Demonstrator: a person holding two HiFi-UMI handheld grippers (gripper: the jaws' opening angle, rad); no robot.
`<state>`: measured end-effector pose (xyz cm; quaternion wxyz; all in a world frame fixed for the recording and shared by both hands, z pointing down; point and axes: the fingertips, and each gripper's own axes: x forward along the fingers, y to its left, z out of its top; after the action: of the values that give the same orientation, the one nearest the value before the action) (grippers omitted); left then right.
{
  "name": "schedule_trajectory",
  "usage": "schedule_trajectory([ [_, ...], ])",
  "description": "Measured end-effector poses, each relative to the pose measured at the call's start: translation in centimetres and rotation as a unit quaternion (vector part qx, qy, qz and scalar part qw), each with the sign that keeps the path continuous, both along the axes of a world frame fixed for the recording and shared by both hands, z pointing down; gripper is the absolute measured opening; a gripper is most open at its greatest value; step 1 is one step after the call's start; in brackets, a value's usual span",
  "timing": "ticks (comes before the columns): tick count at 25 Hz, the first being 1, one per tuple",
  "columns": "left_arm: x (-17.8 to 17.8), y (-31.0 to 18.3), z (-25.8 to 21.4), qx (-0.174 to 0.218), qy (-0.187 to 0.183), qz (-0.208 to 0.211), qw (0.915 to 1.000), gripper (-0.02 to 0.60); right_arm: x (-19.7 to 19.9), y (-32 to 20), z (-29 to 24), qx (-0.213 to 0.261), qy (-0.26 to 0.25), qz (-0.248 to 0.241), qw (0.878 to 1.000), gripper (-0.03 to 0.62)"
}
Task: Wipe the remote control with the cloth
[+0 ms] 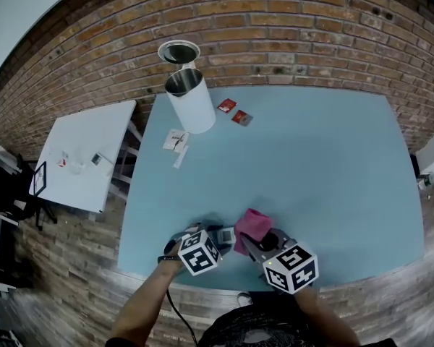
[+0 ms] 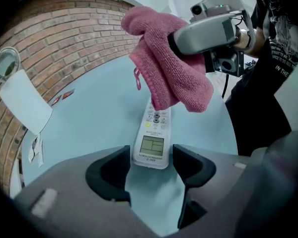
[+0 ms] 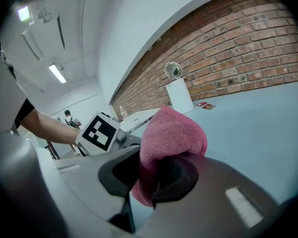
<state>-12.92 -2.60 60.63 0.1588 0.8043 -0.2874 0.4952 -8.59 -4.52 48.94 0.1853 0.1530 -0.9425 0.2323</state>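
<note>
The left gripper [image 2: 150, 163] has its jaws spread wide and grips nothing; the remote control [image 2: 151, 140] lies flat on the blue table [image 2: 89, 128], screen up, with its near end just between the two pads and a sliver of table showing at either side; its far end points away from the jaws. The right gripper [image 3: 151, 175] is clamped on the pink cloth [image 3: 174, 133]; in the left gripper view the cloth hangs over the remote's far end, hiding its top buttons.
</note>
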Motion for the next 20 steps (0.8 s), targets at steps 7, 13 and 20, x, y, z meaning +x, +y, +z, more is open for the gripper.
schedule_trajectory([
  [7, 0.5, 0.0, 0.5, -0.054, -0.042, 0.052, 0.9963, 0.281, -1.3, -1.8, 0.9, -0.031, -0.016, -0.01, 0.999, 0.062],
  [13, 1.3, 0.1, 1.1, -0.108, -0.104, 0.12, 0.9813, 0.278, -1.0, -3.3, 1.0, -0.049, -0.03, -0.002, 0.998, 0.061],
  [20, 1.4, 0.2, 1.5, -0.158, -0.163, 0.142, 0.9634, 0.267, 0.5, -5.1, 1.0, -0.059, -0.046, 0.024, 0.997, 0.062],
])
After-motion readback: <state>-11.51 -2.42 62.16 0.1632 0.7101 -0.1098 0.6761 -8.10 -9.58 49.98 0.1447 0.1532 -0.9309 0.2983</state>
